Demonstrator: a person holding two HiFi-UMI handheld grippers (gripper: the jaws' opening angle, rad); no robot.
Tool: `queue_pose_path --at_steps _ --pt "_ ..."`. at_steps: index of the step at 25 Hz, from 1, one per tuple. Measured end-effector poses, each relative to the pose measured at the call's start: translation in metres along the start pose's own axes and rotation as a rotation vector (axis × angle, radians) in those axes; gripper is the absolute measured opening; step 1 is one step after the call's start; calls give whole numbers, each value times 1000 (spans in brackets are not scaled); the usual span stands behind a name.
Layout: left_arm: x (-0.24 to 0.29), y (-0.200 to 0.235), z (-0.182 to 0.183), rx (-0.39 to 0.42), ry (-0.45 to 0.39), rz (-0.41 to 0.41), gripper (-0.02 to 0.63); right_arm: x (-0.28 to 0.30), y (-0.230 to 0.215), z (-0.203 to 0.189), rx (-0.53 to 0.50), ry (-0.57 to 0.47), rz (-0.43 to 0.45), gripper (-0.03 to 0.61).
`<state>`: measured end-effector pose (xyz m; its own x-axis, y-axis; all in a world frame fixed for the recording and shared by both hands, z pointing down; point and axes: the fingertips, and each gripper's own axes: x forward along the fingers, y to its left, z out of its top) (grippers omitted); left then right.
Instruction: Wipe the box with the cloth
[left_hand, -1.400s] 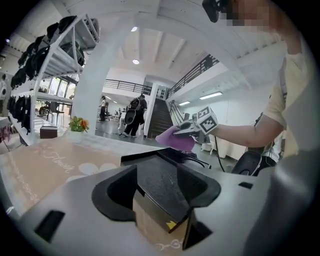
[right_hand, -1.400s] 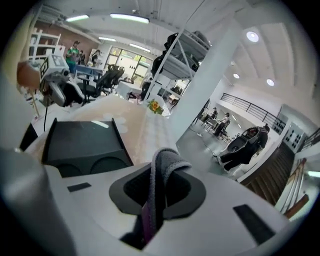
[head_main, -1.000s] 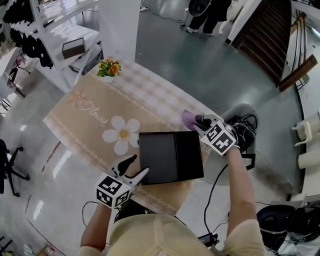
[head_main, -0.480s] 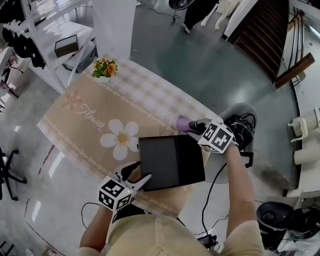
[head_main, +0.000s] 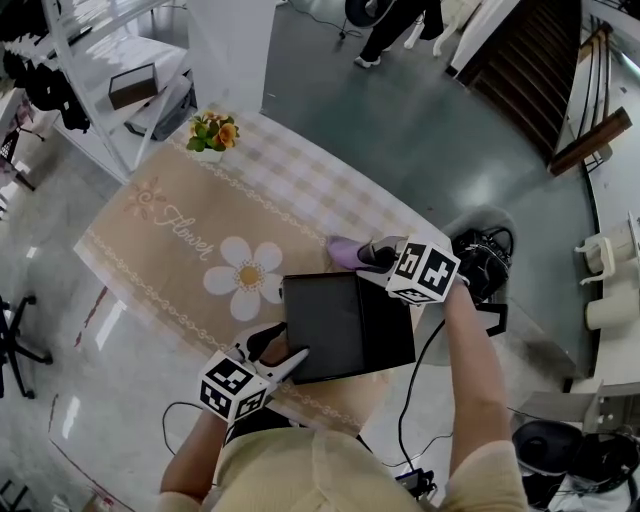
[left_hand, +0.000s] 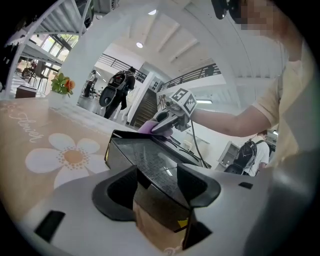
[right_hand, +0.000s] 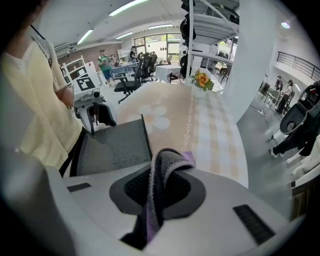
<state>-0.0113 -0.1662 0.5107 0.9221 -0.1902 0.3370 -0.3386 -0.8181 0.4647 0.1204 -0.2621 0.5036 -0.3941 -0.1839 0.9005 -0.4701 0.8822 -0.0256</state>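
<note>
A flat black box (head_main: 348, 325) lies on the beige flowered tablecloth (head_main: 190, 240), near the table's front edge. My left gripper (head_main: 275, 352) holds the box's near-left corner; in the left gripper view the corner of the box (left_hand: 145, 155) fills the gap in the left gripper (left_hand: 157, 187). My right gripper (head_main: 375, 255) is shut on a purple cloth (head_main: 343, 252), just beyond the box's far edge. In the right gripper view the cloth (right_hand: 162, 172) bunches in the right gripper (right_hand: 162, 187), beside the box (right_hand: 112, 147).
A small pot of orange flowers (head_main: 212, 133) stands at the table's far corner. White shelving (head_main: 120, 70) rises at the far left. A dark bag (head_main: 482, 262) sits on a stool right of the table. A person (head_main: 385, 25) walks on the floor beyond.
My right gripper has carried the cloth leftward along the box's far edge. The left gripper has stayed on the box's near-left corner.
</note>
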Motion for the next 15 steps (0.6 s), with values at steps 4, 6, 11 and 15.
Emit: queue_pose_path --at_steps 4,6,11,15 --pt "-1 1 -2 2 0 -6 252 12 10 20 -16 -24 33 55" --pt "-2 0 -2 2 -1 -9 253 16 15 32 -21 -43 49 55" --pt "-5 -1 -2 -1 -10 -10 252 23 28 56 -45 -77 83 55" --pt "-11 2 -1 -5 -22 3 252 30 35 72 -65 -92 103 55"
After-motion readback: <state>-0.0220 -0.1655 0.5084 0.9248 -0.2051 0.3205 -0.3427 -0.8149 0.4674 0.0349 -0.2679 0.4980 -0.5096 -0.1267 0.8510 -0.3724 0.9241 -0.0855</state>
